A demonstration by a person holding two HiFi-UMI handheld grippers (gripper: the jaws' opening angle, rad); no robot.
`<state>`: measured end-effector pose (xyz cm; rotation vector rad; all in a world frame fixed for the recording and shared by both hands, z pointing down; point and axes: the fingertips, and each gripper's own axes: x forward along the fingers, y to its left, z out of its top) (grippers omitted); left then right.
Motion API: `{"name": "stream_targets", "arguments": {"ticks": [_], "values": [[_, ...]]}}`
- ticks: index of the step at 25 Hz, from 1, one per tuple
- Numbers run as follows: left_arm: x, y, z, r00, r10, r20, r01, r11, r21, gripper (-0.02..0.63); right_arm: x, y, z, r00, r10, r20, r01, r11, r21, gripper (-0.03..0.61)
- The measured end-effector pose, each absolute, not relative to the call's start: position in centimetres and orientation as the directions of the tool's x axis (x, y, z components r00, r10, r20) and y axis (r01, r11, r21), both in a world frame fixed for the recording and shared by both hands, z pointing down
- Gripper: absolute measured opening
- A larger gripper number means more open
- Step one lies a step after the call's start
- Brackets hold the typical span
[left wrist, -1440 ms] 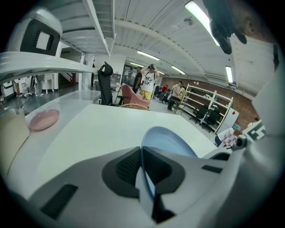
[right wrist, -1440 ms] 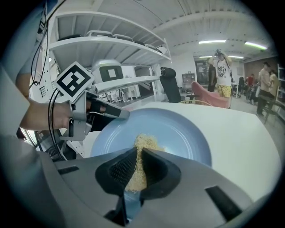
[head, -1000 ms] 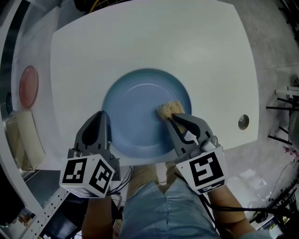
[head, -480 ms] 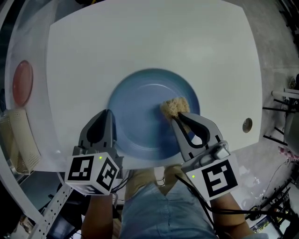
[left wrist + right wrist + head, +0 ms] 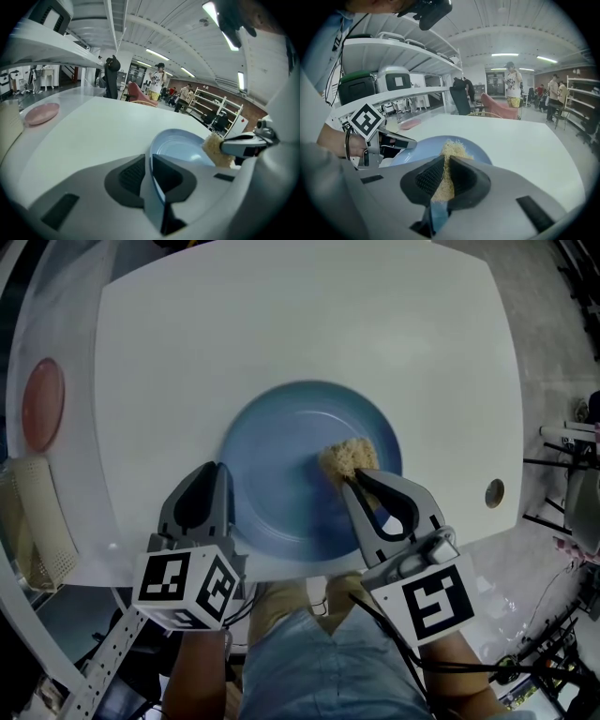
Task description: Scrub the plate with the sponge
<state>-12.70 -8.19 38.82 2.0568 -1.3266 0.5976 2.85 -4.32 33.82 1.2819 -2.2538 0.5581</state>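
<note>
A blue plate point(image 5: 291, 474) lies on the white table point(image 5: 281, 324) near its front edge. My left gripper point(image 5: 221, 479) is shut on the plate's point(image 5: 180, 152) near left rim, which runs between its jaws. My right gripper point(image 5: 349, 476) is shut on a tan fibrous sponge point(image 5: 347, 457), pressing it onto the plate's right inner side. In the right gripper view the sponge point(image 5: 452, 154) sticks out past the jaws over the plate point(image 5: 417, 149). The left gripper view shows the sponge point(image 5: 216, 149) at the right of the plate.
A pink dish point(image 5: 42, 404) sits at the far left, with a cream mesh basket point(image 5: 42, 521) below it. A round hole point(image 5: 494, 491) is set in the table's right side. People and shelving stand far behind the table.
The sponge and right gripper shifted slightly right across the plate between one second ago and half a second ago; since then little has moved. The left gripper keeps its hold on the rim.
</note>
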Motion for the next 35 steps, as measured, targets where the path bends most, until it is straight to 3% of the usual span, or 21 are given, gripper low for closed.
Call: {"name": "stream_targets", "arguments": {"ticks": [9,21,27,35], "values": [[-13.4,-7.3,32.4,0.354,-0.766,0.537,-0.934,-0.314,0.168,0.044,2.7,-3.3,30.2,-0.471,-0.717,0.513,-0.868,0.481,-0.125,0.041],[-10.8,-3.8,15.1,0.272,-0.949,0.162,-0.957,-0.284,-0.057,0.014,3.6,-2.6,16.5,-0.515,-0.825,0.234,-0.849,0.528,-0.006,0.043],[-9.9,-0.6,10.0,0.235,-0.971,0.052,-0.964,-0.240,-0.118,0.014,3.4,-0.7,11.1,-0.537,-0.838,0.098,-0.836,0.544,0.067,0.043],[-8.3,2.7,7.0,0.241,-0.970,-0.002,-0.963,-0.239,-0.125,0.014,3.4,1.9,7.7,-0.553,-0.833,0.023,-0.826,0.552,0.114,0.043]]}}
